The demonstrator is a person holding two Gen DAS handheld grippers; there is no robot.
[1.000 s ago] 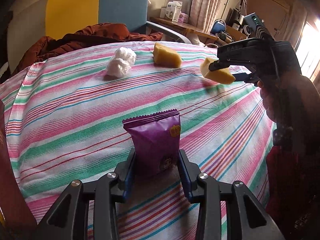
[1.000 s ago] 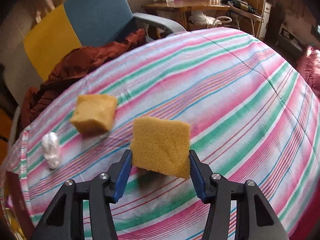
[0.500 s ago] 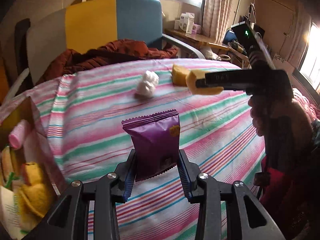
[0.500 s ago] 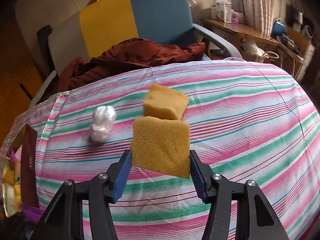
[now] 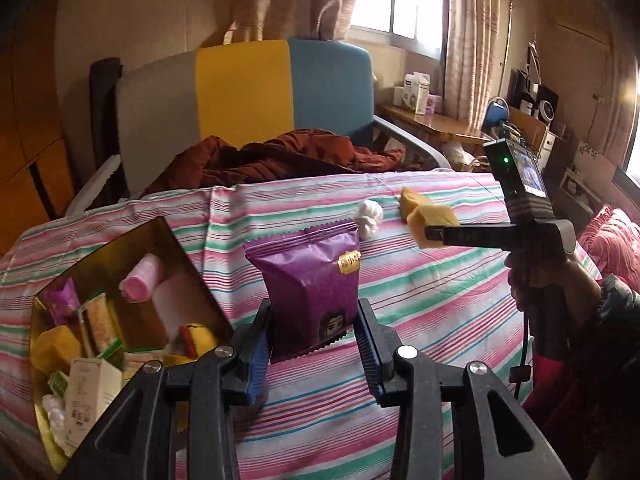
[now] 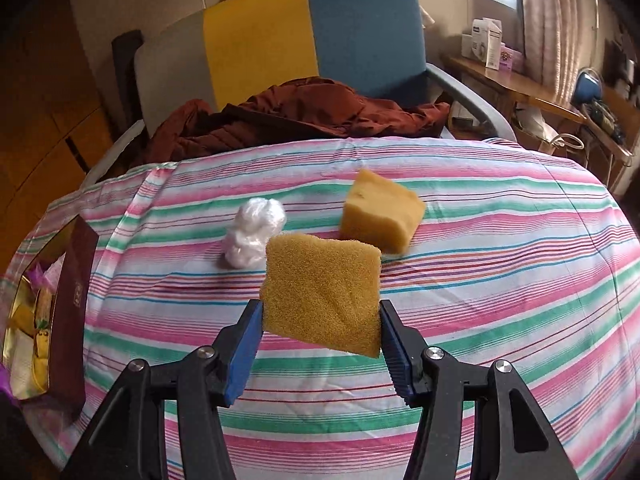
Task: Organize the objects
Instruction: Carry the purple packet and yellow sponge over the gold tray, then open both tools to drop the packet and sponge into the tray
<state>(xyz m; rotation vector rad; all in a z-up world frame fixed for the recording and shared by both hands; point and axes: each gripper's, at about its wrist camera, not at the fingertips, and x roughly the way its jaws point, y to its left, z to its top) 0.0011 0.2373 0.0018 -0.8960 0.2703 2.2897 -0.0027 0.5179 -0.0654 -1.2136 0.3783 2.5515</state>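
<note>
My left gripper (image 5: 314,346) is shut on a purple snack packet (image 5: 310,284), held upright above the striped tablecloth (image 5: 420,320). My right gripper (image 6: 320,342) is shut on a yellow sponge (image 6: 322,298), lifted off the cloth; in the left wrist view the same right gripper (image 5: 430,232) shows from the side, held by a hand, with the sponge (image 5: 434,220) at its tip. A second yellow sponge (image 6: 380,210) and a white crumpled plastic wad (image 6: 252,232) lie on the cloth behind. An open dark box (image 5: 168,240) with several packets inside sits at the left.
Beyond the table's far edge stands a chair (image 6: 304,44) in yellow and blue with a rust-red jacket (image 6: 296,116) heaped on it. A wooden side table (image 6: 532,92) with small boxes is at the back right. The box's brown wall (image 6: 74,312) stands at the left edge.
Both grippers swung left, each keeping its object. The left one rose, bringing the open box into view. The right one rolled, so the white wad and second sponge now lie straight behind its sponge.
</note>
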